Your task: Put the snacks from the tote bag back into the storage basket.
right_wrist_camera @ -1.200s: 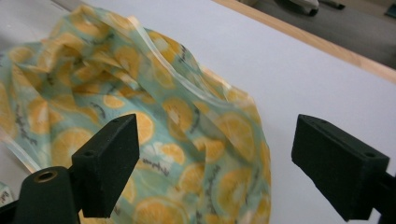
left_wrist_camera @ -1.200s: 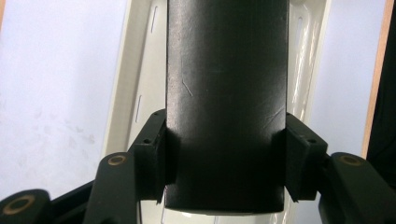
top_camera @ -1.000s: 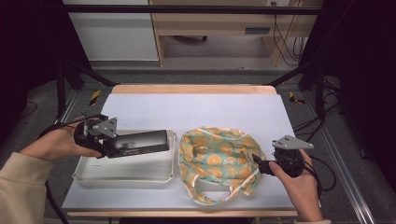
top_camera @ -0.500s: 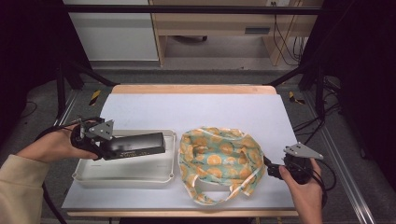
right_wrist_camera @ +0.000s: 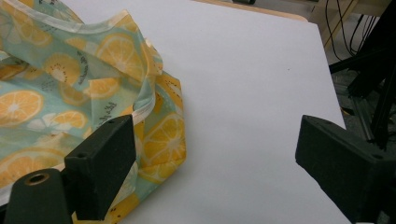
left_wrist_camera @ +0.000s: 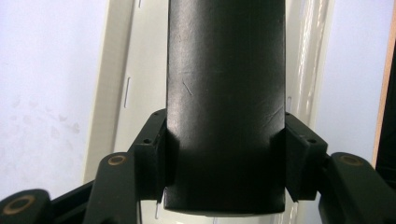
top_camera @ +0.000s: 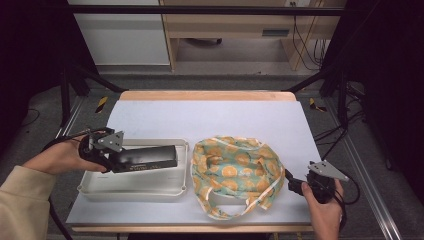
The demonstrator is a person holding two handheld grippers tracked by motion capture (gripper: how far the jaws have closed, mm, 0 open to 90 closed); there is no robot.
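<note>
In the high view my left gripper (top_camera: 120, 159) is shut on the left end of a long black box (top_camera: 147, 157), held level just above a white tray (top_camera: 100, 187). The left gripper view has that black box (left_wrist_camera: 225, 70) clamped between both pads of the left gripper (left_wrist_camera: 225, 154), with the tray (left_wrist_camera: 116, 93) beneath. A bag of green fabric printed with orange slices (top_camera: 232, 170) lies crumpled mid-table. My right gripper (top_camera: 292, 184) sits low by the bag's right edge. In the right gripper view, the right gripper (right_wrist_camera: 210, 158) stands open and empty, the bag (right_wrist_camera: 70, 93) beside its left jaw.
The white table top (top_camera: 210, 120) reaches to a wooden strip at the far edge. Dark frame posts and cables (top_camera: 320, 107) stand off the right side, and a pale cabinet (top_camera: 120, 35) beyond the table. The bag's loose strap (top_camera: 225, 212) lies near the front edge.
My right gripper has sunk and drawn back to the right, off the bag's edge toward the table's front corner. The left gripper and the black box have hardly shifted.
</note>
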